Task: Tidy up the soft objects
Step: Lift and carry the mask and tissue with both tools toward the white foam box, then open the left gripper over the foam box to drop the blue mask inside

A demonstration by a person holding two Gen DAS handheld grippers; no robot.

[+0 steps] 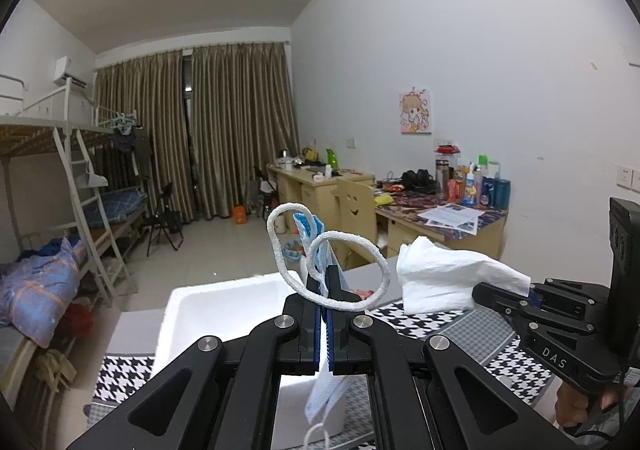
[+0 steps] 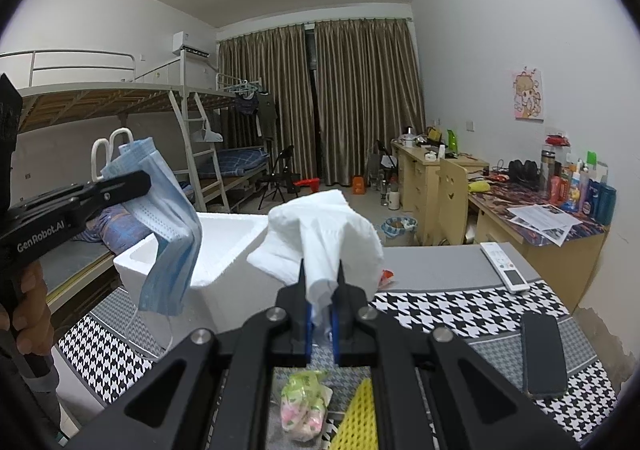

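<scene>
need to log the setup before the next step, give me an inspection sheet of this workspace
surface: houndstooth cloth covers the table.
job's things: blue face mask and white tissue, both lifted; white foam box open.
clutter: remote, black phone, yellow sponge, wrapped candy.
grippers: left gripper shut on mask; right gripper shut on tissue.
cables: nothing seen.
surroundings: bunk beds, curtains, cluttered desks.
</scene>
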